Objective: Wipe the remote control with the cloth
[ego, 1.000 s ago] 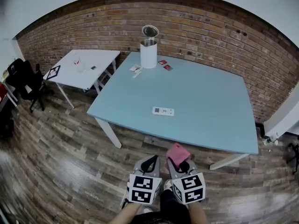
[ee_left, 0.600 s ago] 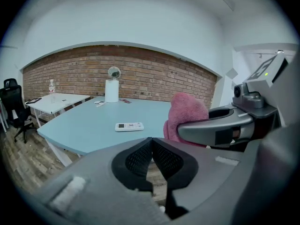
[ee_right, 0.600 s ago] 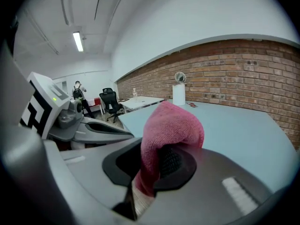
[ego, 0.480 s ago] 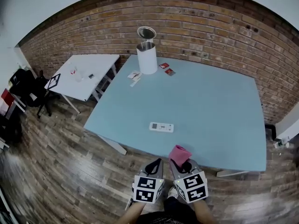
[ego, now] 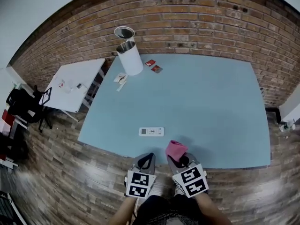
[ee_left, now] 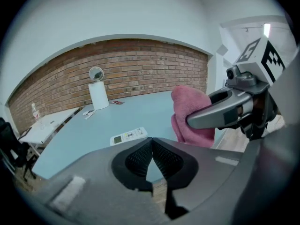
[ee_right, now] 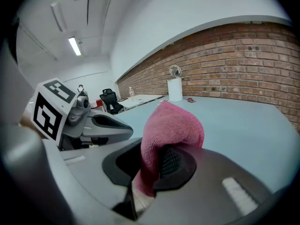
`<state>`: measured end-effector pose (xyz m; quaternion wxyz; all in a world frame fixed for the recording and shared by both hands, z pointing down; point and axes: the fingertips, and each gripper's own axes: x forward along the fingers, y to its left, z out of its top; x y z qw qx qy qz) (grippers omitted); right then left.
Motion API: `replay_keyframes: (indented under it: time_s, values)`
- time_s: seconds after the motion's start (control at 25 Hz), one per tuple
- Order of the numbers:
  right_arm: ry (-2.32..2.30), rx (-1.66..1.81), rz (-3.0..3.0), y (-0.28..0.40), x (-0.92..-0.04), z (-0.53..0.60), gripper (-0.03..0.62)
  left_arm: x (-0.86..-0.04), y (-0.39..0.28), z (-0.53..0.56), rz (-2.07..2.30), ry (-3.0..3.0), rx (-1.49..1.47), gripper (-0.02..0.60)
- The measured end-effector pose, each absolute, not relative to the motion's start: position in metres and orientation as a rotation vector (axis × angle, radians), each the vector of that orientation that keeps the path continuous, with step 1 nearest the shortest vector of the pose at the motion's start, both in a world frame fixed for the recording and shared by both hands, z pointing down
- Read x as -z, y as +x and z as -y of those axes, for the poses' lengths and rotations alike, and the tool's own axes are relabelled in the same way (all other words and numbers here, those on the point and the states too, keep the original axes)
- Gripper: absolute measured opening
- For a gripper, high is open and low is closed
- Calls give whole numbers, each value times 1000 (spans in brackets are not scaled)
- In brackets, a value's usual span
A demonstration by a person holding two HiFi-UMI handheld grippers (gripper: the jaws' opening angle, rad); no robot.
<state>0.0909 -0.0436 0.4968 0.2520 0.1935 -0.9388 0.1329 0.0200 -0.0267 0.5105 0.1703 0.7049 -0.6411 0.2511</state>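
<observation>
A white remote control [ego: 151, 131] [ee_left: 128, 136] lies flat on the light blue table [ego: 201, 102], near its front edge. My left gripper [ego: 146, 160] [ee_left: 151, 154] hovers at that front edge just short of the remote, jaws shut and empty. Beside it, my right gripper [ego: 179, 160] [ee_right: 157, 165] is shut on a pink cloth [ego: 175, 149] [ee_right: 171, 125] [ee_left: 192, 118] that bulges up over its jaws. The cloth hangs over the table edge, to the right of the remote and apart from it.
A white cylindrical bin [ego: 129, 57] with its lid raised stands at the table's far left. Small red packets [ego: 153, 65] and papers [ego: 120, 79] lie near it. A white side table [ego: 70, 90] and a black chair [ego: 23, 107] stand to the left, a brick wall [ego: 197, 22] behind.
Both grippers have come forward from over the wooden floor to the table's front edge. The remote now lies much closer to them. The cloth stays held in the right gripper.
</observation>
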Motion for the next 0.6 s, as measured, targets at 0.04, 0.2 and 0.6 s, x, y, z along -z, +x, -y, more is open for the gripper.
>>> replay_keyframes:
  time_s: [0.04, 0.2, 0.6]
  values:
    - [522, -362, 2555, 91, -497, 46, 61, -512, 17, 31, 1806, 2023, -753, -2]
    - [532, -368, 2553, 92, -498, 59, 61, -522, 10, 50, 1666, 2143, -898, 31]
    - [677, -438, 2496, 73, -508, 107, 61, -559, -24, 100, 1273, 2351, -1330, 133]
